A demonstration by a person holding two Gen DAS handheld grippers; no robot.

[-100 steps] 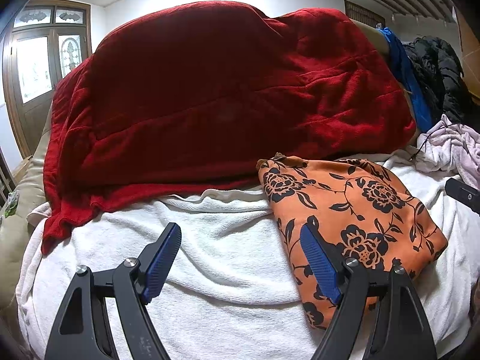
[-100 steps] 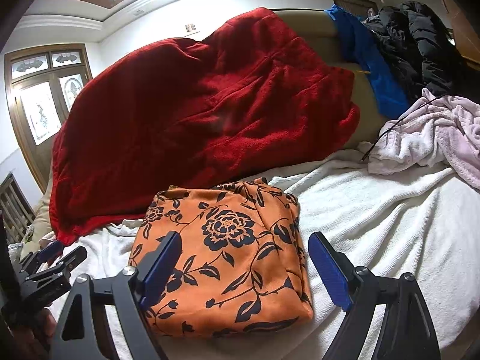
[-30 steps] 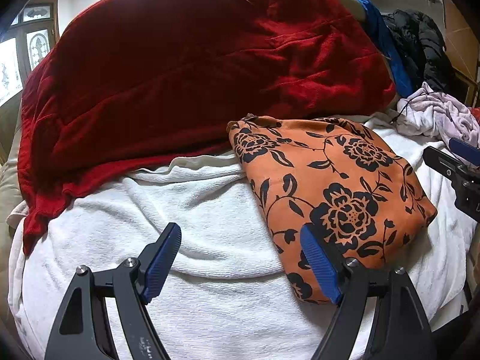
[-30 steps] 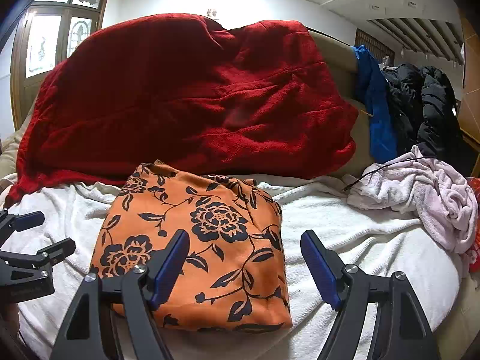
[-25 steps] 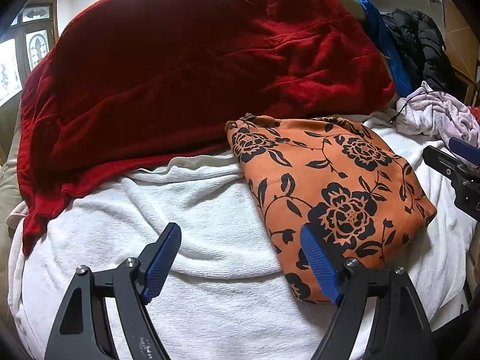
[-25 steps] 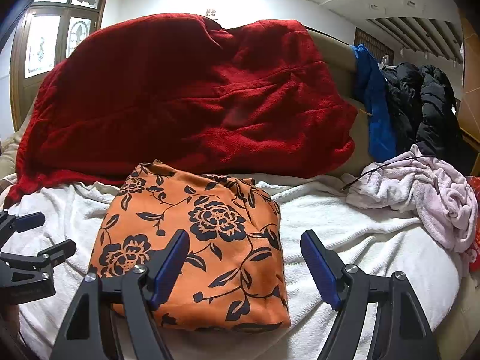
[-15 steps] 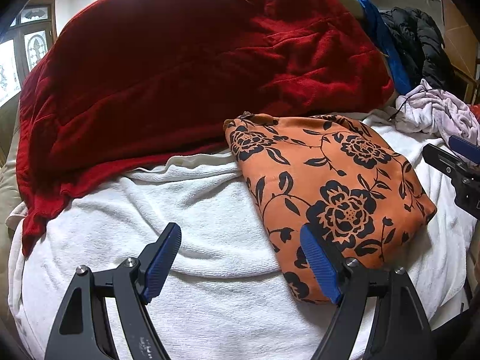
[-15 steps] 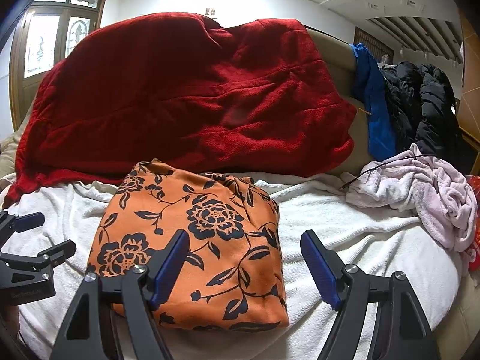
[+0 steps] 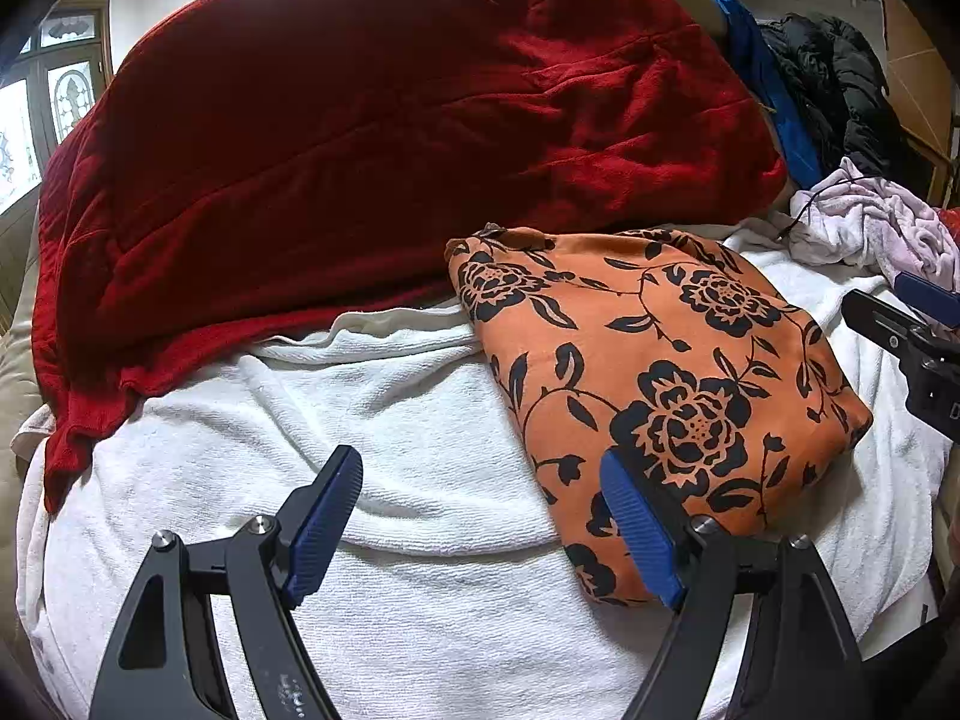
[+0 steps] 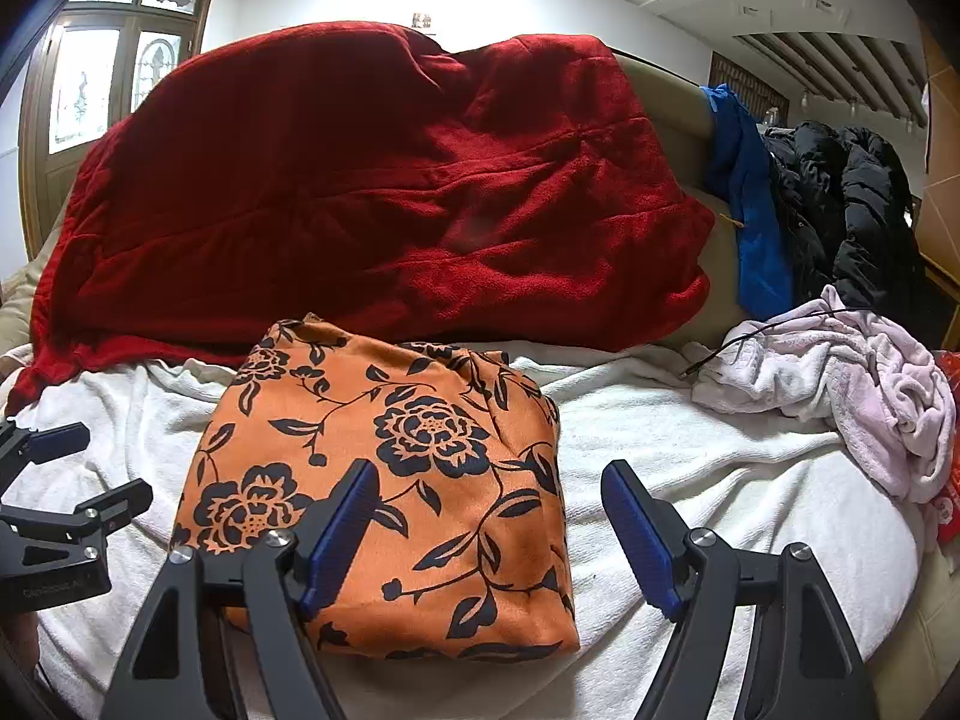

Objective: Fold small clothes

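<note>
A red blanket (image 10: 372,192) is draping over the sofa back, with a blue cloth (image 10: 750,210), black jacket (image 10: 846,210) and pink heap (image 10: 852,384) lying at the right. A white towel (image 9: 390,420) is covering the seat. The folded garment (image 10: 390,492) is resting there, untouched, between the left tongs (image 9: 480,522) and right tongs (image 10: 489,531), both spread and gripping nothing.

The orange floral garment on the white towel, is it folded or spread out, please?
Folded: the orange floral garment lies as a compact, layered rectangle.
</note>
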